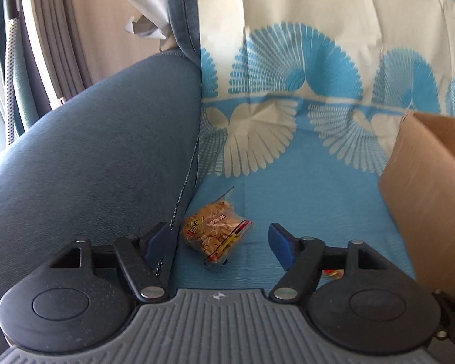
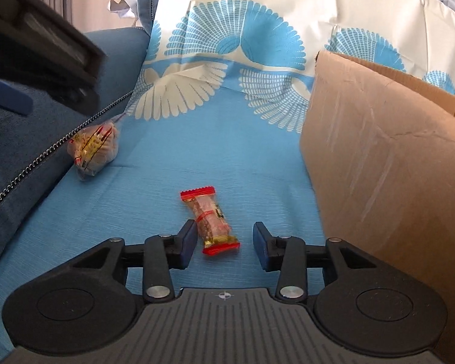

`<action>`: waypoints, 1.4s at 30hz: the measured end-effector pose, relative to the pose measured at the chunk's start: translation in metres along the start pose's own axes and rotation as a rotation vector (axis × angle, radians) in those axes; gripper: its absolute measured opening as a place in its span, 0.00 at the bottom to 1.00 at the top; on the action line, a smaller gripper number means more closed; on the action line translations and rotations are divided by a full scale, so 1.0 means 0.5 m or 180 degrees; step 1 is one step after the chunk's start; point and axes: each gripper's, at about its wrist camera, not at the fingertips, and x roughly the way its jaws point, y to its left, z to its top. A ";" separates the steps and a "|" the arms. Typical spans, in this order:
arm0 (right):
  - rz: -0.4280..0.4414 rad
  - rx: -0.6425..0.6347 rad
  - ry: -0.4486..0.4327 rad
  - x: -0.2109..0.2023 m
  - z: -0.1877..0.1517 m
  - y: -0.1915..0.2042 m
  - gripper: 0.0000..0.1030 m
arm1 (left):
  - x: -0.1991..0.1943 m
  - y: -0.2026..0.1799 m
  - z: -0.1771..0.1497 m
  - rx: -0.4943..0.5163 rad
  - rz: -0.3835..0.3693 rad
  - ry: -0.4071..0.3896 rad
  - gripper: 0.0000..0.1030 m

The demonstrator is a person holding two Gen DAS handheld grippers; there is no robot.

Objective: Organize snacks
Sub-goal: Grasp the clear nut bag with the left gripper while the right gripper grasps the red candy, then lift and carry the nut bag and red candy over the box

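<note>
1. I have two wrapped snacks loose on the blue patterned sheet (image 2: 227, 139) that covers the sofa seat; neither is in the cardboard box (image 2: 388, 157), which stands on the right of the seat.
2. My left claw (image 1: 217, 242) is released, jaws wide, pointing down at the clear-wrapped biscuit pack (image 1: 217, 236). The pack lies between the jaws but neither pad presses on it. It sits right against the zipped seam of the dark blue armrest (image 1: 91, 151).
3. My right claw (image 2: 224, 244) is part-way open over the red-ended candy bar (image 2: 210, 221). The bar lies slantwise on the sheet between the fingers; the left pad looks close to its wrapper, but I see no squeeze, so I count it as not gripped.
4. I cannot see inside the box from either view, so I cannot tell what has been packed.
5. My judgement: both visible snacks are yet to be picked up and carried to the box, so the sorting is unfinished.
</note>
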 end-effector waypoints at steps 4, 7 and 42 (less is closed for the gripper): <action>0.0018 -0.0043 -0.0003 0.010 0.004 -0.003 0.41 | 0.049 -0.036 -0.006 0.0302 0.0128 0.0091 0.82; 0.0041 -0.0032 0.0020 0.017 0.009 -0.005 0.42 | 0.088 -0.057 -0.015 0.0465 0.0231 0.0165 0.85; 0.0315 0.0100 -0.0427 -0.222 0.132 -0.048 0.17 | -0.104 0.034 0.013 -0.0379 -0.0357 -0.0727 0.37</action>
